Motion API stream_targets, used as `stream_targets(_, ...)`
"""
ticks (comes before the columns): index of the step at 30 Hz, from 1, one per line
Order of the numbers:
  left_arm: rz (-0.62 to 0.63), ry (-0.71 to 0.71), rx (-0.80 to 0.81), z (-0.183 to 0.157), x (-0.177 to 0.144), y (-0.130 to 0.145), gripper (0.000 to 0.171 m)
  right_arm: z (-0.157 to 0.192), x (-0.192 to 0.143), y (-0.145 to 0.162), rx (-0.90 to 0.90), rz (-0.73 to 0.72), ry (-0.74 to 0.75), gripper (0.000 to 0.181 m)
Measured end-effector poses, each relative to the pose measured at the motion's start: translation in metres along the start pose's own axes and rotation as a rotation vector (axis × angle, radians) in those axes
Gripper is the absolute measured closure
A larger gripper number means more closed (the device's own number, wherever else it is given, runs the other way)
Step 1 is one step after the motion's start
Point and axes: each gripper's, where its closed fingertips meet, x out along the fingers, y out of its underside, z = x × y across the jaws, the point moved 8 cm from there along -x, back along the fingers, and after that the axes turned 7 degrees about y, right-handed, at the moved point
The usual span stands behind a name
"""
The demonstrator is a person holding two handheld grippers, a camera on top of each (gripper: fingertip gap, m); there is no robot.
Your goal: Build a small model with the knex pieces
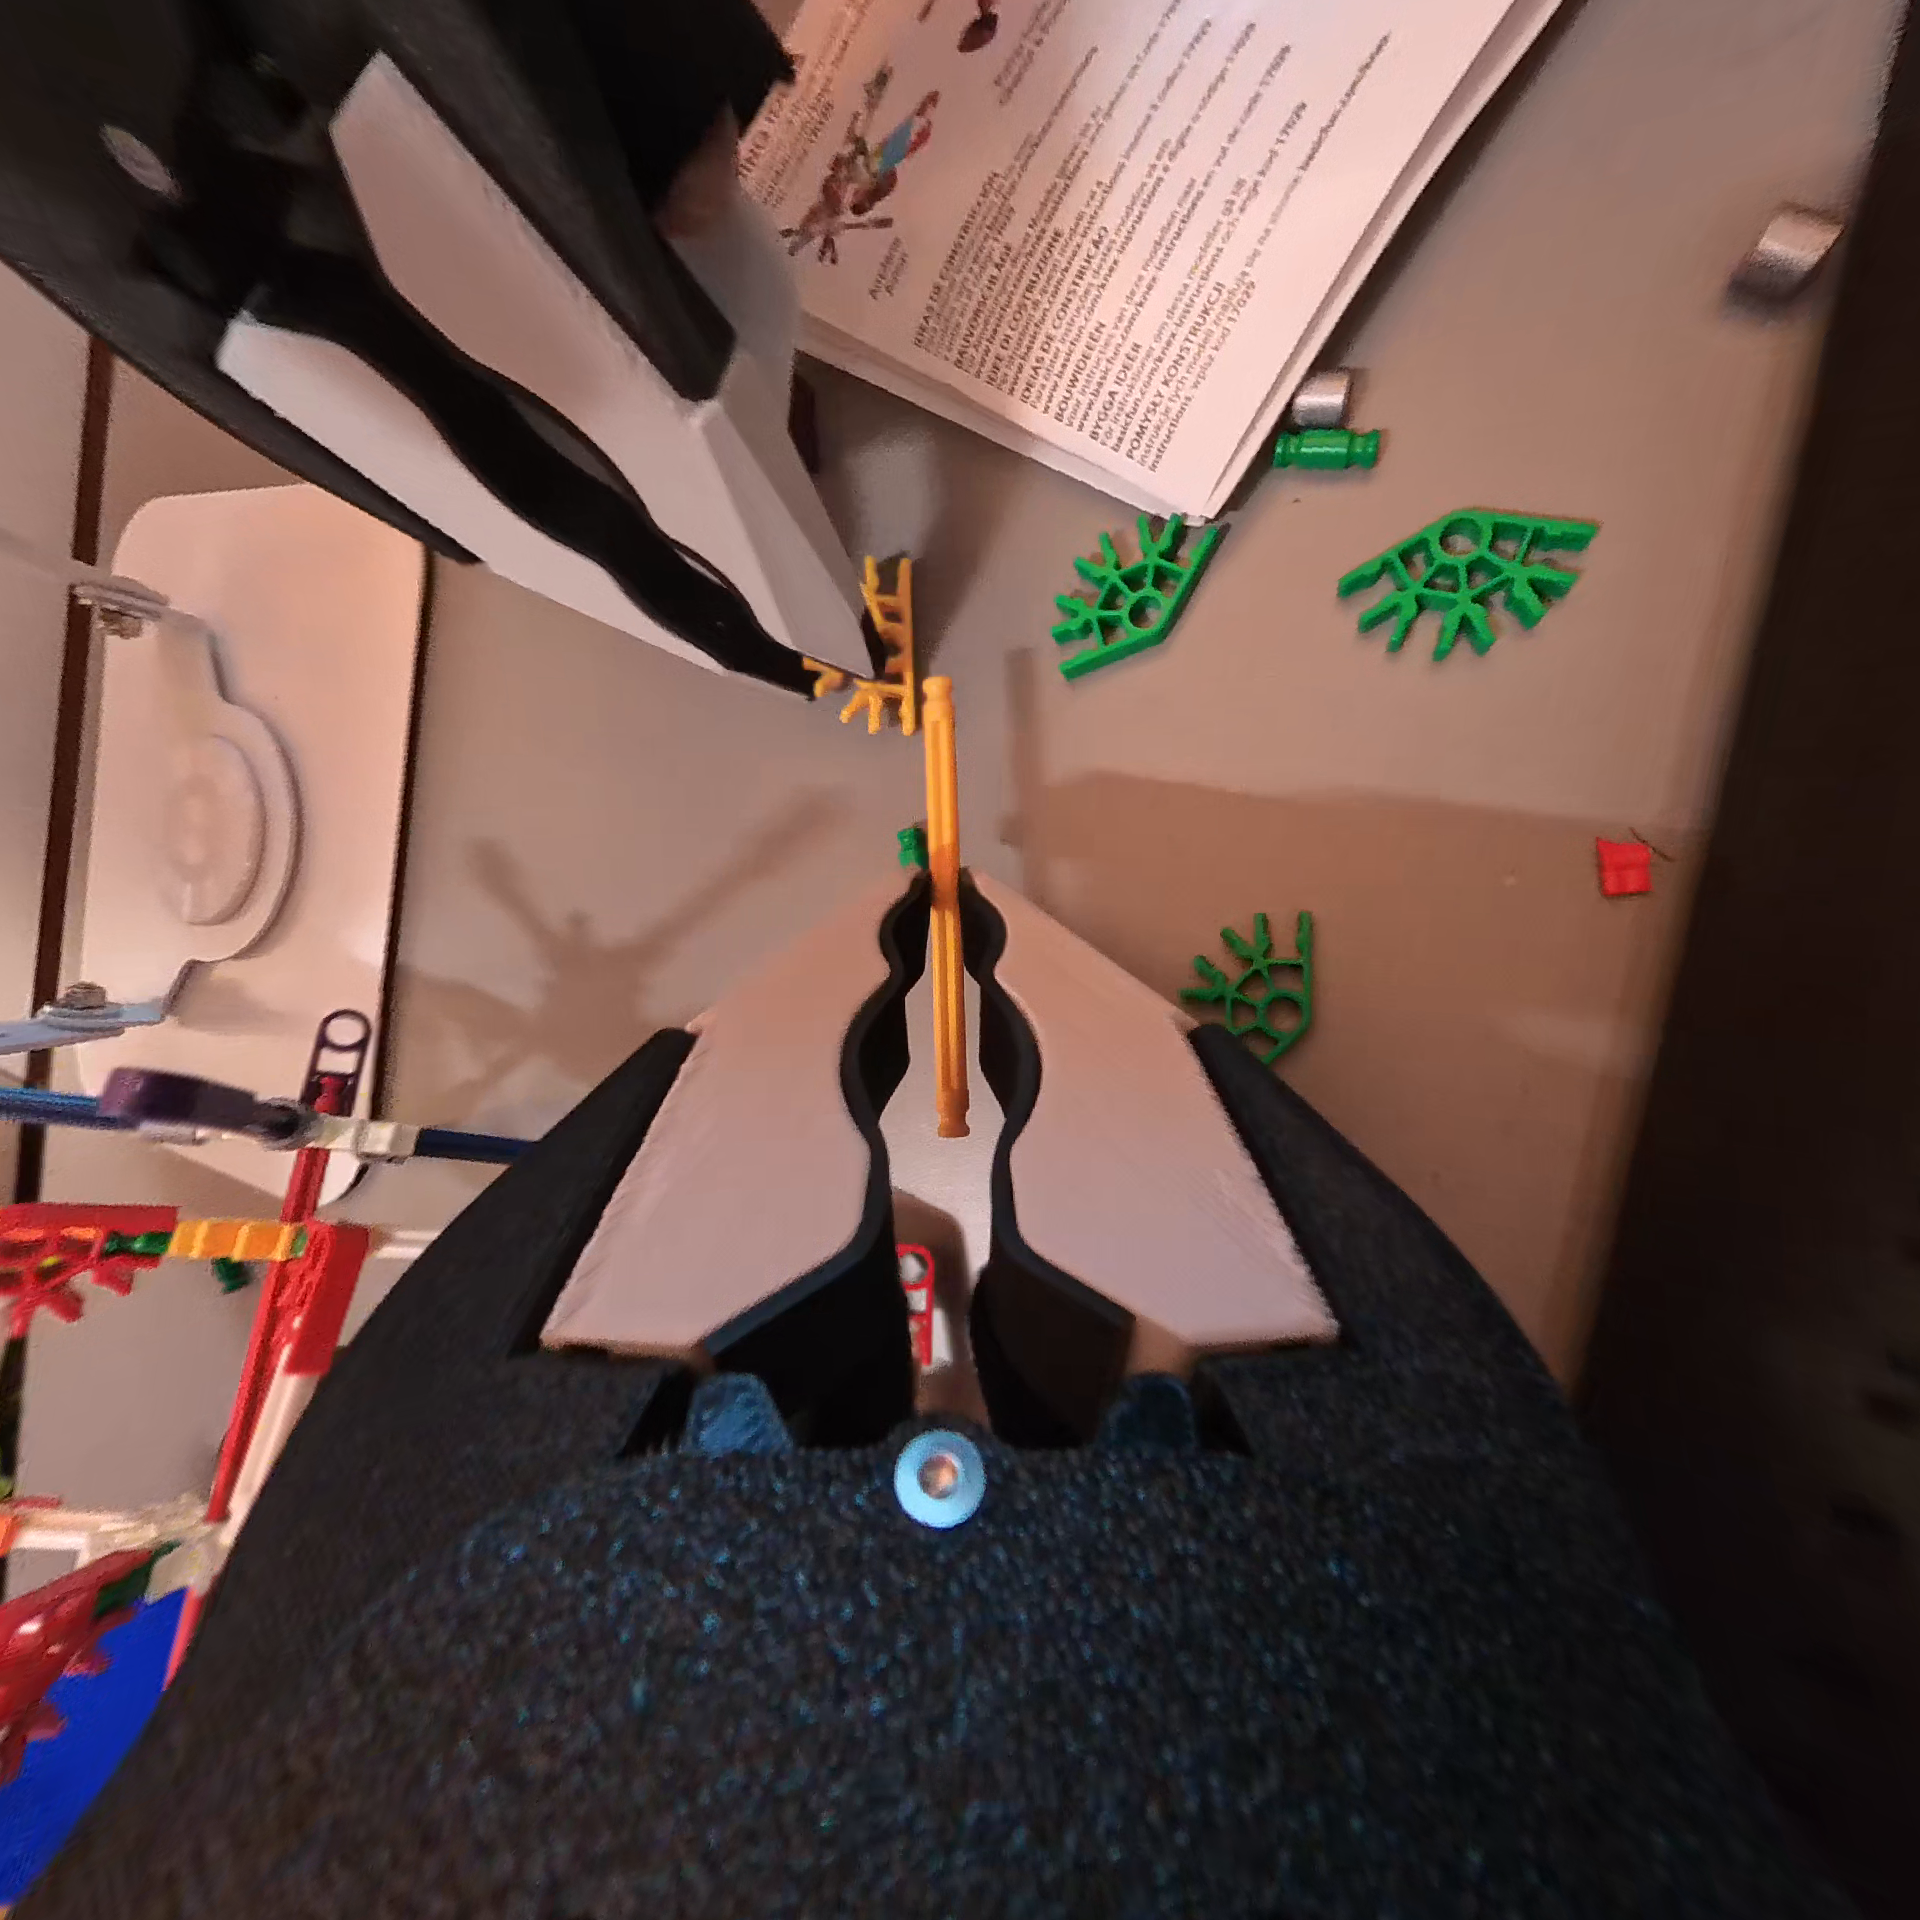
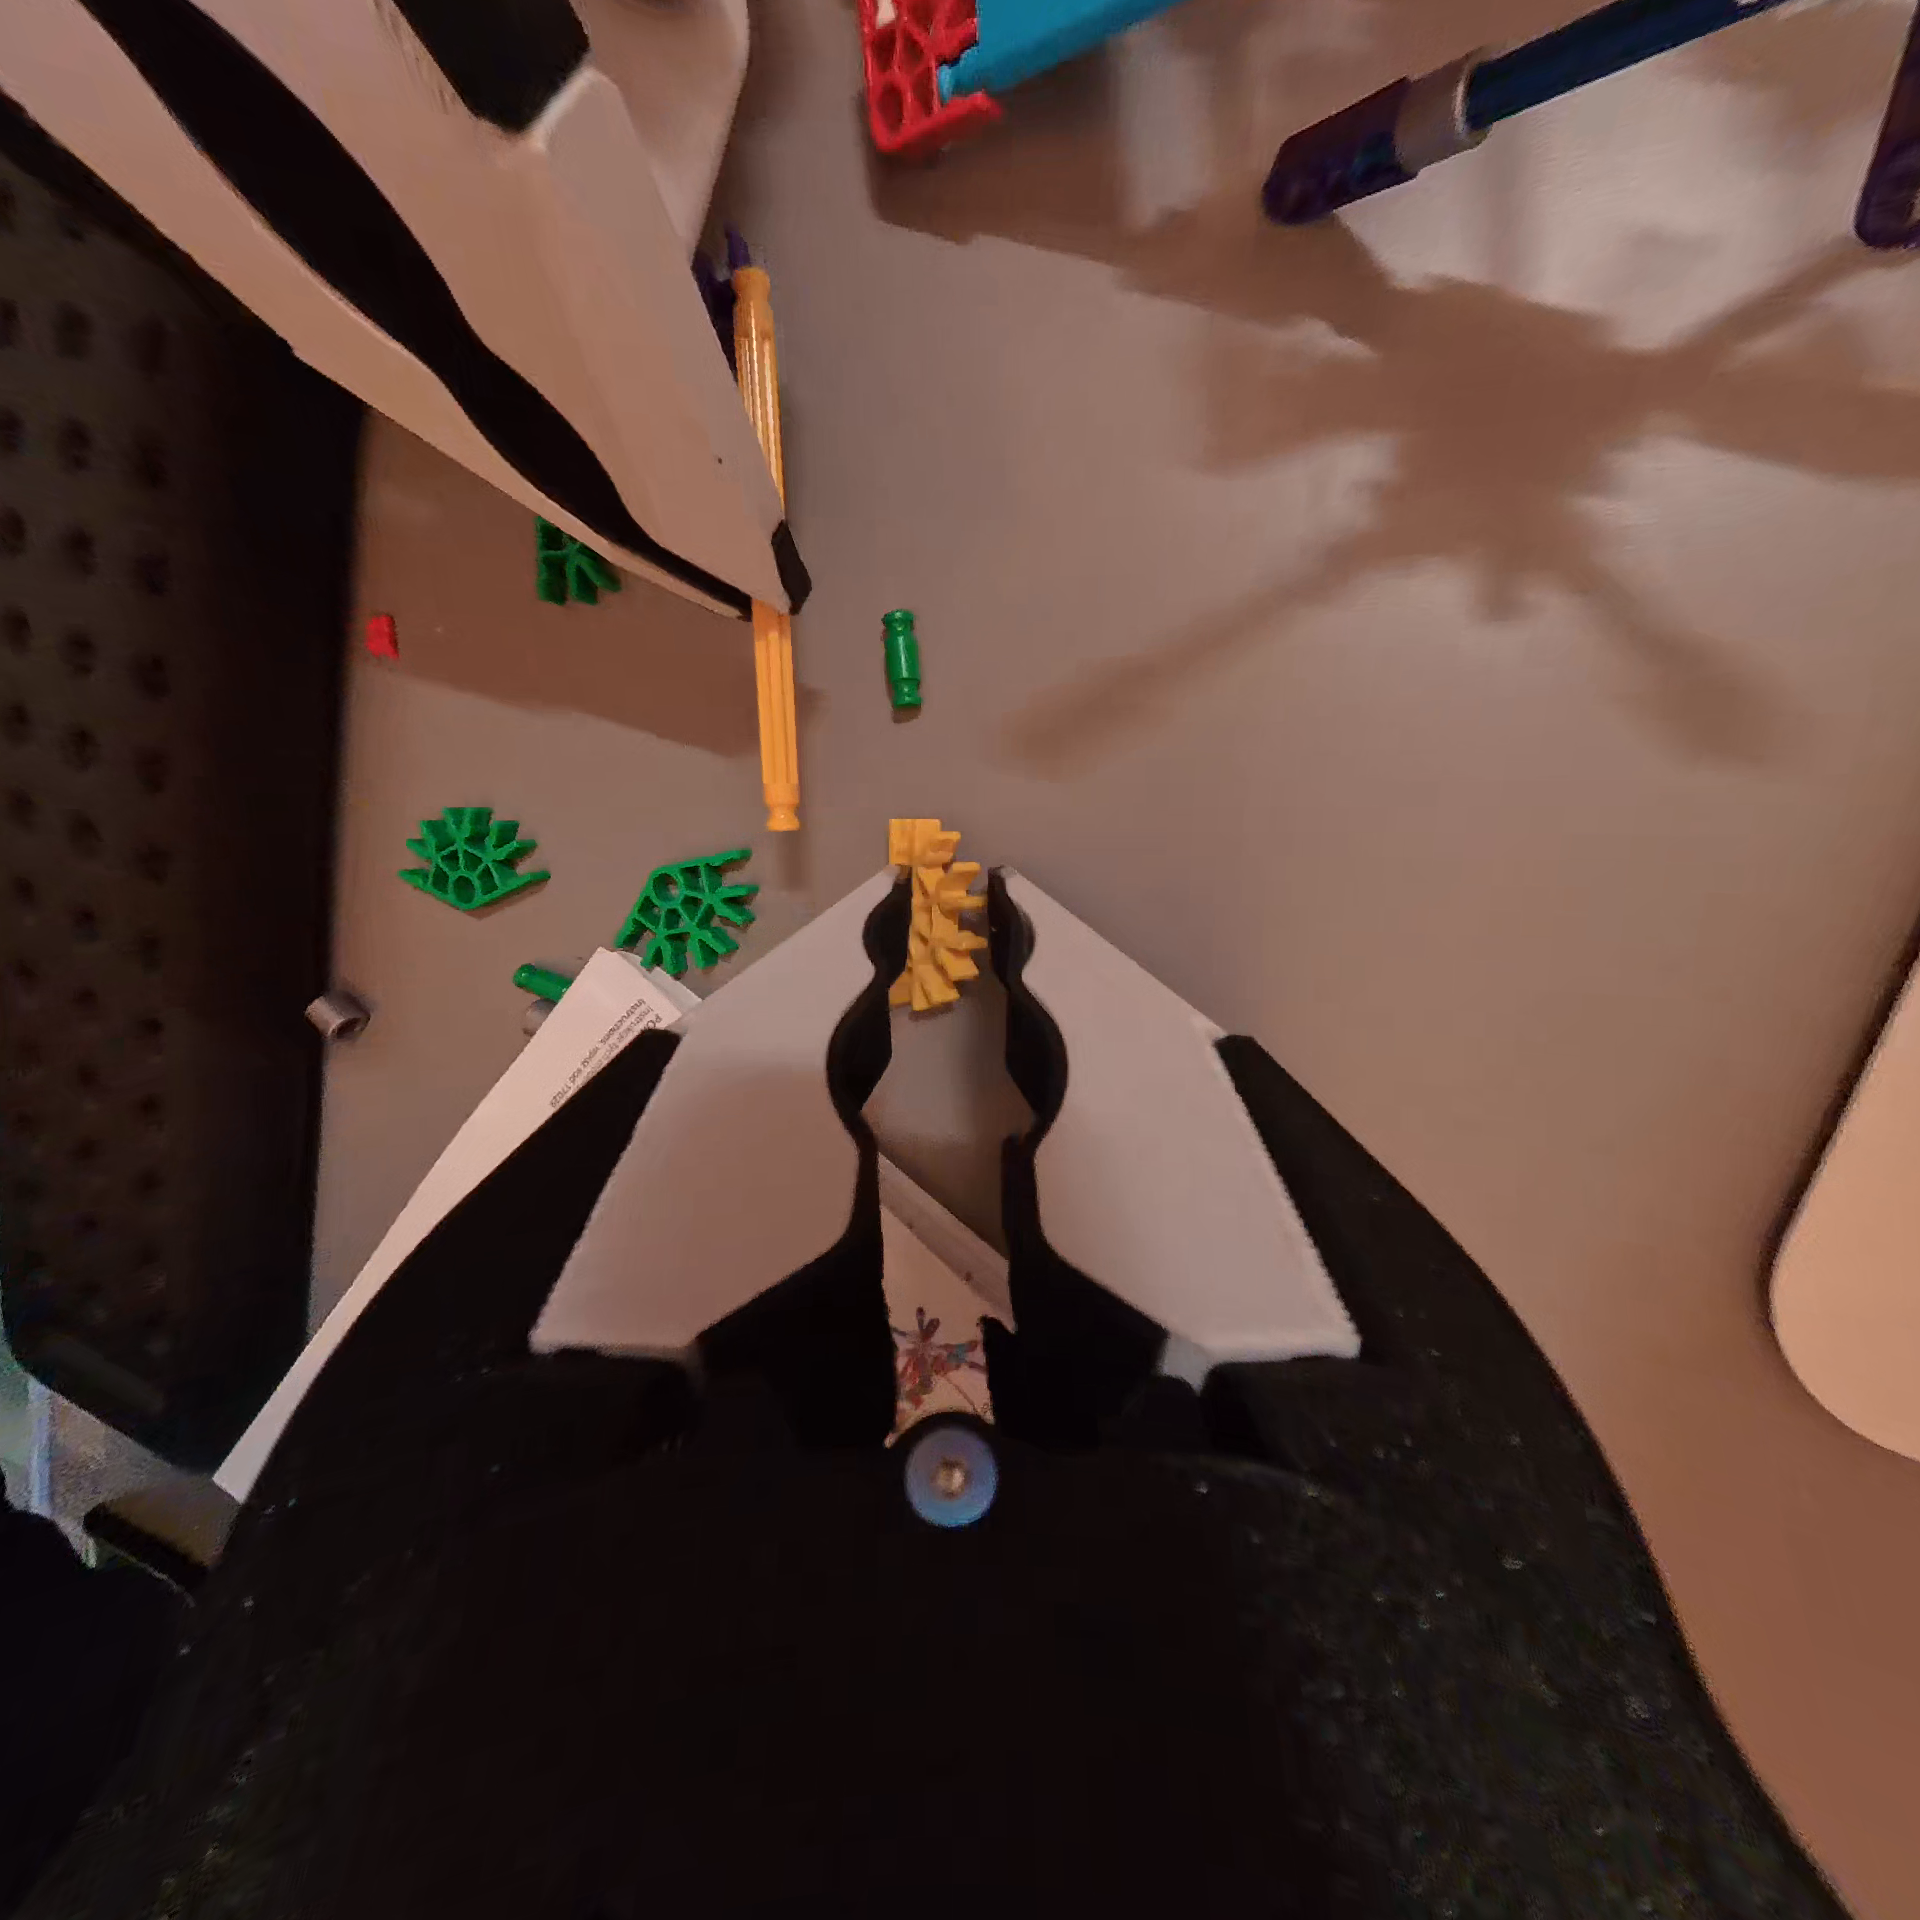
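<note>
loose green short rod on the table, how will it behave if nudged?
The green short rod looks round along its length, so it would probably roll if pushed sideways. Small, solid-looking plastic: likely light and stiff. Its flared ends may curb rolling slightly. It lies clear of the orange rod.

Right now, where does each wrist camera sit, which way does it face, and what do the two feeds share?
Left wrist view: sits on the left gripper, looking forward along its fingers, which pinch the yellow rod over the table; the right gripper enters from upper left.
Right wrist view: sits on the right gripper, looking along its fingers, shut on the yellow connector; the left gripper enters from upper left.
Shared: both grippers, rod, connector, green connectors, booklet.
</note>
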Motion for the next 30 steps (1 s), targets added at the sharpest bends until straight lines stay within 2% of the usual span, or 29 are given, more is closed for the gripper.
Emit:
stream_targets(3,0.015,-0.003,0.004,-0.002,-0.002,0.001,0.167,0.0,-0.003,-0.005,-0.034,-0.025,0.067,0.17)
stream_targets(6,0.005,0.016,-0.005,-0.006,-0.012,0.001,0.167,0.007,-0.002,-0.02,-0.075,-0.083,0.049,0.173)
stream_targets(8,-0.003,0.036,0.006,-0.013,-0.019,0.003,0.167,0.01,0.005,-0.024,-0.101,-0.057,0.043,0.167)
stream_targets(13,-0.012,0.04,-0.005,-0.021,-0.033,0.009,0.167,0.02,0.023,-0.031,-0.152,-0.05,0.04,0.167)
stream_targets(15,-0.009,0.026,-0.013,-0.02,-0.037,0.013,0.167,0.02,0.025,-0.032,-0.15,-0.057,0.066,0.175)
stream_targets(20,0.006,0.003,-0.017,-0.01,-0.04,0.017,0.167,0.038,0.017,-0.022,-0.144,-0.098,0.022,0.175)
stream_targets(24,0.027,0.012,-0.001,-0.001,-0.032,0.014,0.167,0.06,0.023,-0.013,-0.175,-0.069,0.006,0.175)
stream_targets(25,0.031,0.012,0.0,0.003,-0.03,0.013,0.167,0.062,0.023,-0.012,-0.168,-0.08,0.017,0.171)
stream_targets(26,0.034,0.015,-0.003,0.006,-0.027,0.012,0.167,0.062,0.019,-0.011,-0.156,-0.098,0.036,0.154)
stream_targets(30,0.051,0.032,0.0,0.014,-0.016,0.008,0.167,0.052,-0.005,0.006,-0.079,-0.176,0.166,0.15)
